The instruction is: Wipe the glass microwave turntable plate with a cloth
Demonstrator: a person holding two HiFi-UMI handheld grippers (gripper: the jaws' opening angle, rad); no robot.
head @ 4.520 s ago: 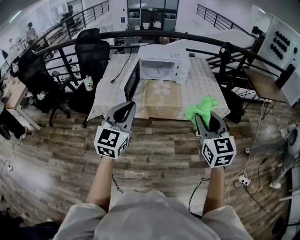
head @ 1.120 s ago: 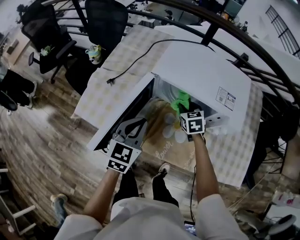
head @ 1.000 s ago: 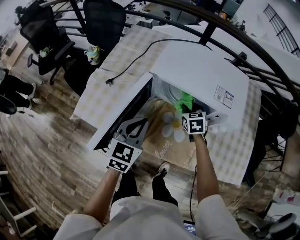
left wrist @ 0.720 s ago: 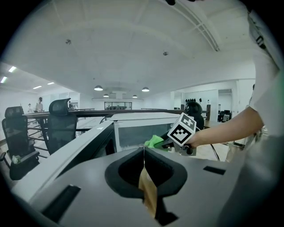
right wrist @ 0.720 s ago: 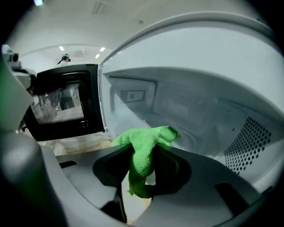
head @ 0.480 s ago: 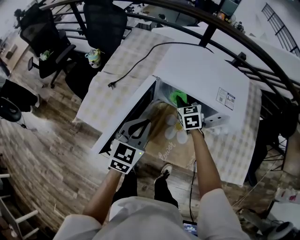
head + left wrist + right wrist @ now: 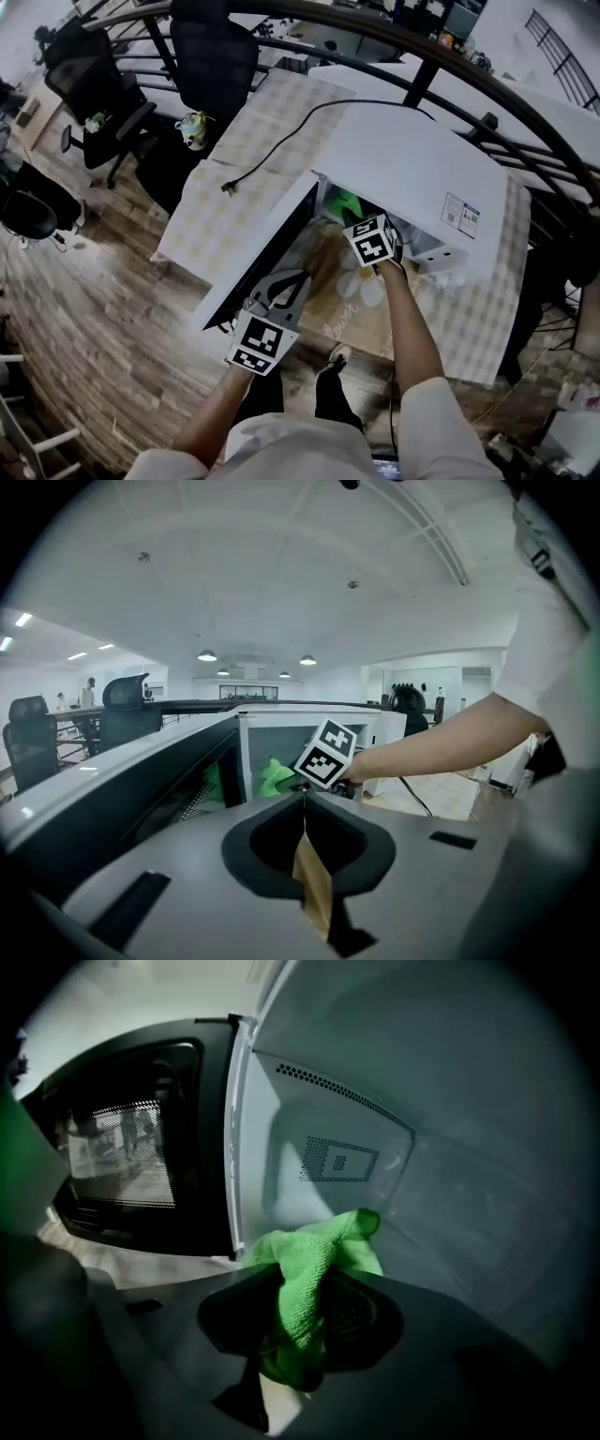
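My right hand-held gripper (image 7: 302, 1286) grasps the cloth (image 7: 323, 1241) inside the microwave (image 7: 403, 173) for wiping, while my left hand-held gripper (image 7: 303, 797) hangs outside, clenched and empty.

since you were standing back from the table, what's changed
The person walked up to the microwave, and the right hand-held gripper carried the green cloth into its open cavity. Unchanged: cloth clamped there; left hand-held gripper shut, empty, outside.

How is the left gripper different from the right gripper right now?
The right gripper pinches a green cloth; the left gripper holds nothing. The right gripper reaches inside the microwave; the left gripper hangs outside, by its open door. Both have their jaws closed.
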